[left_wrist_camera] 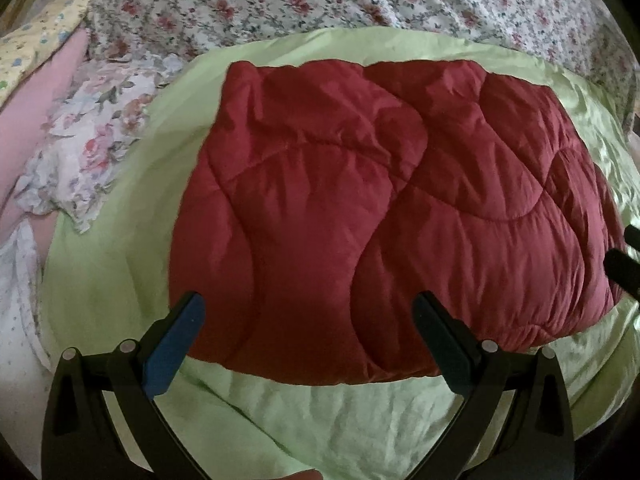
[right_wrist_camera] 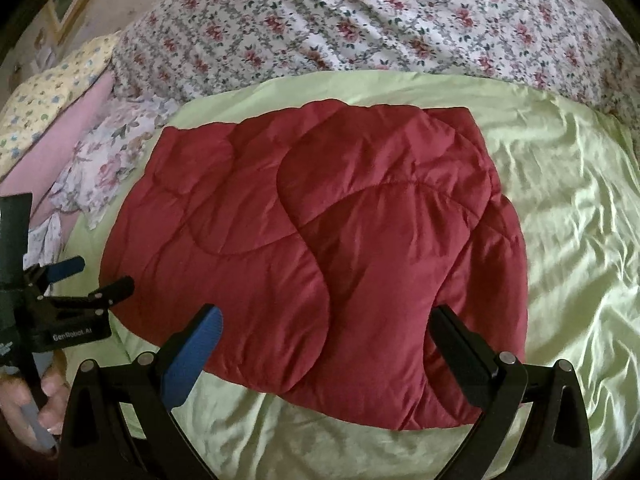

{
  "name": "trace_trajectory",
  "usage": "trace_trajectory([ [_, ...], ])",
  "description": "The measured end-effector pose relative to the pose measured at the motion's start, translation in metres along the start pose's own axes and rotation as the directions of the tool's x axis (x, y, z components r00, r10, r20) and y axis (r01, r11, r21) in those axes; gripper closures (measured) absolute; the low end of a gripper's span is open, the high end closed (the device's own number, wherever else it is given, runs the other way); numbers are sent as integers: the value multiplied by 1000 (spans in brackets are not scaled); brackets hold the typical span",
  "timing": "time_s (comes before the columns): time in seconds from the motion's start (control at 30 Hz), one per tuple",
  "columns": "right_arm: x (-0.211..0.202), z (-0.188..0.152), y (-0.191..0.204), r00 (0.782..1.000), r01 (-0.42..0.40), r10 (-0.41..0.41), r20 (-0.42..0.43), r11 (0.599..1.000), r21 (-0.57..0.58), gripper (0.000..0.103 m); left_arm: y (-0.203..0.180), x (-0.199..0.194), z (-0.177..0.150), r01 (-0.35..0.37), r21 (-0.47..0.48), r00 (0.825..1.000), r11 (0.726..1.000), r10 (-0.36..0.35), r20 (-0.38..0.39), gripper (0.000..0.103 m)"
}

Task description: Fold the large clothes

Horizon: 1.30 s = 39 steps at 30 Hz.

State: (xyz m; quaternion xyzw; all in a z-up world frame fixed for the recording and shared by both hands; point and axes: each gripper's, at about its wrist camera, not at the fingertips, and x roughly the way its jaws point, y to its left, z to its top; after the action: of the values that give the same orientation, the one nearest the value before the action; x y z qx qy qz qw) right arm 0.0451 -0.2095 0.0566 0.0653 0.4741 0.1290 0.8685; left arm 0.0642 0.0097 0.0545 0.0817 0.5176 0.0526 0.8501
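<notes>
A dark red quilted garment (left_wrist_camera: 384,208) lies folded into a thick rectangle on a light green sheet (left_wrist_camera: 320,412); it also shows in the right wrist view (right_wrist_camera: 320,264). My left gripper (left_wrist_camera: 308,332) is open and empty, its fingers spread over the garment's near edge without holding it. My right gripper (right_wrist_camera: 326,344) is open and empty, just above the garment's near right part. The left gripper also shows in the right wrist view (right_wrist_camera: 100,276), open, at the garment's left edge. The right gripper's fingertips (left_wrist_camera: 624,264) show at the right edge of the left wrist view.
A floral bedspread (right_wrist_camera: 360,24) covers the bed behind the green sheet (right_wrist_camera: 560,200). Floral and pink bedding (left_wrist_camera: 80,128) is piled at the left, also in the right wrist view (right_wrist_camera: 80,140). A person's hand (right_wrist_camera: 24,396) holds the left gripper's handle.
</notes>
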Motion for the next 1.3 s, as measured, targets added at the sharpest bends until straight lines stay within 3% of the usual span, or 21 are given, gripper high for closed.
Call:
trace_trajectory([
  [0.3, -13, 1, 6, 999, 40, -40, 31, 999, 3, 0, -8, -5, -1, 60, 32, 998, 998, -61, 20, 0],
  [1.3, -11, -2, 12, 999, 29, -29, 29, 999, 18, 0, -7, -20, 3, 77, 15, 995, 997, -78, 66, 0],
])
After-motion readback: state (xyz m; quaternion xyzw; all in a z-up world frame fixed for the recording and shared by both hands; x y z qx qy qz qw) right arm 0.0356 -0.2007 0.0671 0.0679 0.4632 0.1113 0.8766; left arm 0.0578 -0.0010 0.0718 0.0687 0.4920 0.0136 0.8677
